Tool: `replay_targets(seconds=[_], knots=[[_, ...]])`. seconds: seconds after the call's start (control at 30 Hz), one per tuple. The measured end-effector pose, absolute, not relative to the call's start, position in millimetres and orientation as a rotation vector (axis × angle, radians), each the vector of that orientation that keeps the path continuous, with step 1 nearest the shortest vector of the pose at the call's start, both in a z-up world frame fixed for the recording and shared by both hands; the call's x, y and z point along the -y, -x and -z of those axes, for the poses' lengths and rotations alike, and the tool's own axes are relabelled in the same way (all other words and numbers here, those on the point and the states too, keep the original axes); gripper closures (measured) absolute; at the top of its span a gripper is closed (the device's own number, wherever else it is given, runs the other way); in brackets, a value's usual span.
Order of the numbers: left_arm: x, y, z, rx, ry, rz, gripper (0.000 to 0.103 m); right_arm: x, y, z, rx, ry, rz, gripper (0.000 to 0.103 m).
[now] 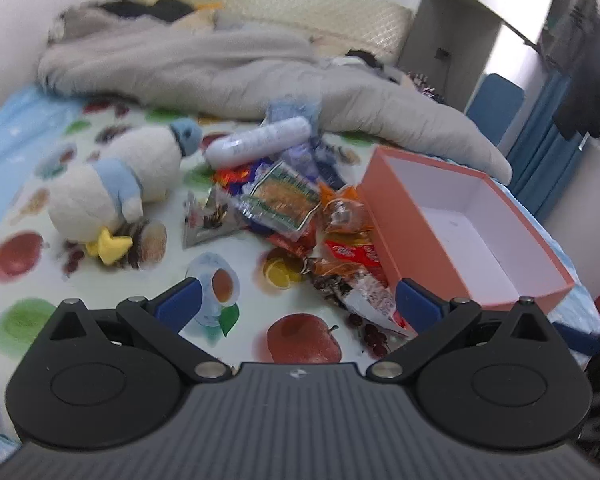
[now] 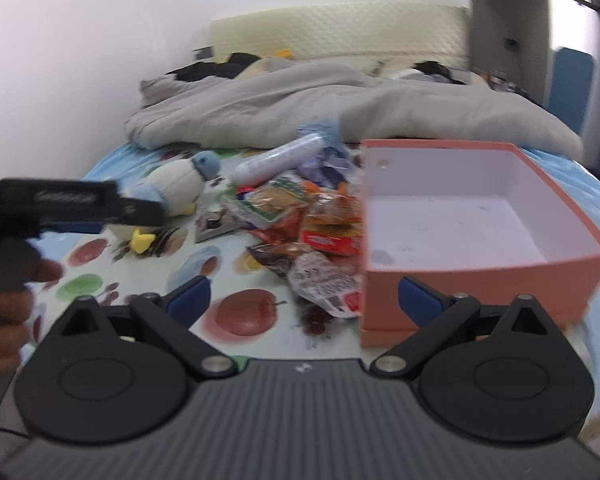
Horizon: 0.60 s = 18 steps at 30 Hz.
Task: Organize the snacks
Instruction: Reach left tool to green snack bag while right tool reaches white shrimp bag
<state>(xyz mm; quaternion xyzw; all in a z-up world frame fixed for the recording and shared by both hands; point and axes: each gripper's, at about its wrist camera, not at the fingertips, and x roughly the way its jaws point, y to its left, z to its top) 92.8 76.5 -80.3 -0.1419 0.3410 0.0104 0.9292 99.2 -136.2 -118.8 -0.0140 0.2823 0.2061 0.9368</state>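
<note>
Jaws of both the left gripper (image 1: 298, 300) and right gripper (image 2: 304, 294) gape wide, holding nothing. Snacks (image 1: 296, 208) lie heaped on the bed at twelve o'clock, touching the empty box (image 1: 496, 236) at two. Best take one loose edge packet first.

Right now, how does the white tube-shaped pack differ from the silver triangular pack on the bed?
The white tube-shaped pack is long and round; the silver triangular pack is flat and pointed. The tube lies at the far end of the snack pile, the triangle on its left edge, nearer the plush toy. Both lie outside the pink box.
</note>
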Motion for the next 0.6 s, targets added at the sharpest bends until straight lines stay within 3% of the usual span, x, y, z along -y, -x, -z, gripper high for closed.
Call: replay_targets(seconds=[0.1, 0.17, 0.2, 0.6], knots=[[-90.7, -112.5, 95.8, -0.705, 0.329, -0.007, 0.000, 120.4, -108.1, 126.2, -0.579, 0.068, -0.471, 0.012], [-99.3, -127.2, 106.1, -0.710, 0.361, 0.018, 0.000, 109.2, -116.0, 134.9, -0.590, 0.105, -0.497, 0.032], [-103.4, -134.6, 110.7, -0.714, 0.377, 0.021, 0.000, 103.3, -120.9, 139.9, -0.590, 0.131, -0.495, 0.035], [-141.4, -235.7, 174.4, -0.747, 0.535, 0.085, 0.010, 54.5, -172.7, 190.7, -0.583, 0.381, -0.509, 0.038]])
